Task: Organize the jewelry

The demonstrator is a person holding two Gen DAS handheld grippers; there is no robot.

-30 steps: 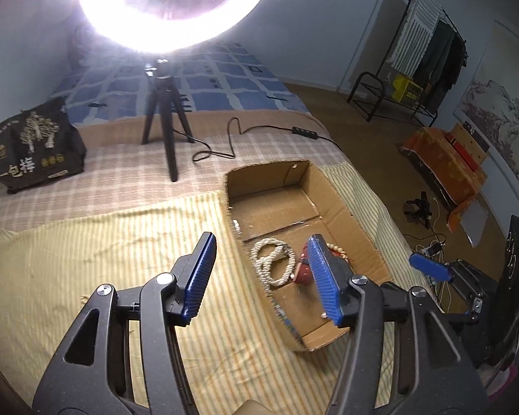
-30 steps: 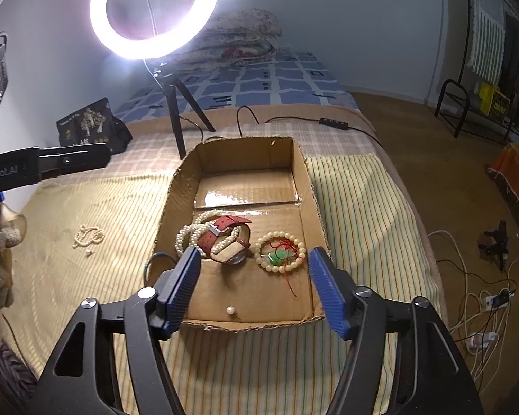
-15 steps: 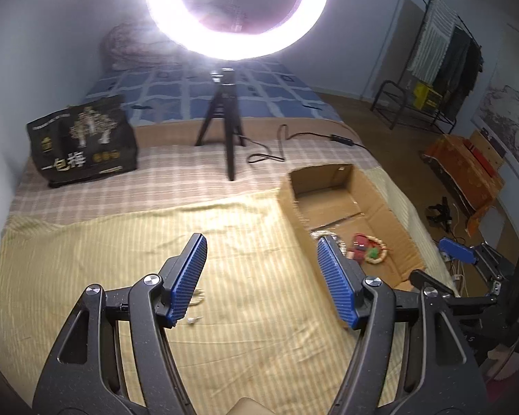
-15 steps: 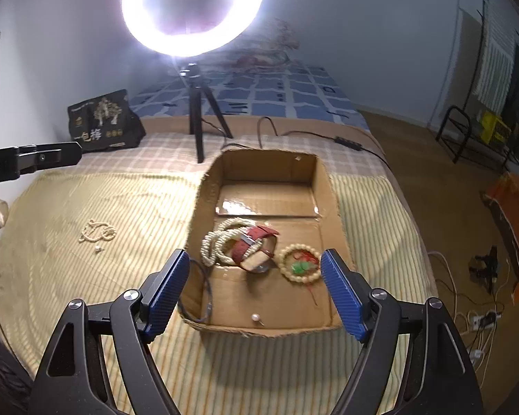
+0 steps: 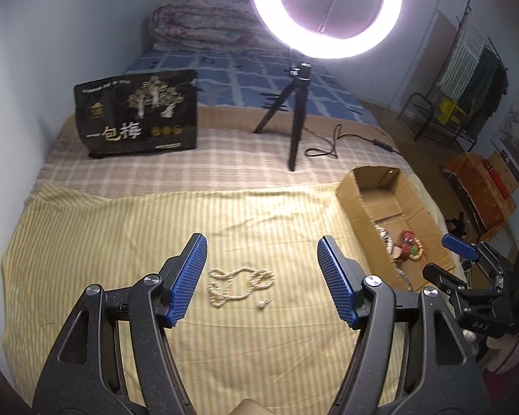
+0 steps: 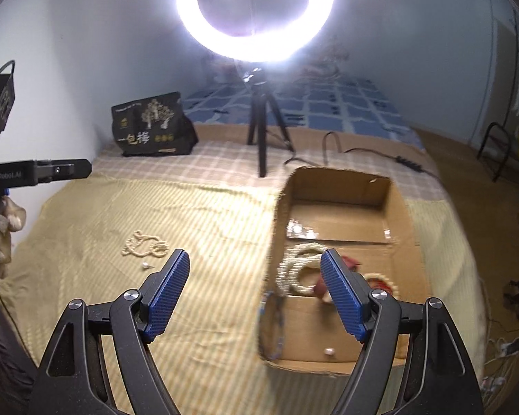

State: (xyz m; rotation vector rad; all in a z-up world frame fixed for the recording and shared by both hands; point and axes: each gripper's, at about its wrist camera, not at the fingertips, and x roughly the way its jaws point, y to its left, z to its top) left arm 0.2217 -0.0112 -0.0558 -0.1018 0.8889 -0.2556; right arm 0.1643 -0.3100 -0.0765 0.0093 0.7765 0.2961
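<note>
A pearl necklace (image 5: 240, 285) lies on the yellow striped cloth, with a loose pearl earring (image 5: 261, 304) beside it; both also show in the right wrist view, the necklace (image 6: 145, 245) and the earring (image 6: 145, 265). My left gripper (image 5: 261, 276) is open and empty, hovering just above the necklace. A cardboard box (image 6: 335, 186) holds a pearl strand (image 6: 297, 269), a red watch (image 6: 351, 263), a bead bracelet (image 6: 380, 282) and a single pearl (image 6: 328, 351). My right gripper (image 6: 256, 290) is open and empty over the box's left wall.
A ring light on a black tripod (image 5: 296, 117) stands at the back with its cable (image 6: 363, 152) trailing right. A black printed bag (image 5: 138, 114) sits at the back left. The bed's right edge drops to a cluttered floor (image 5: 481, 186).
My left gripper has swung left, away from the box, to above the necklace on the cloth. My right gripper has drifted left from over the box's middle to its left wall.
</note>
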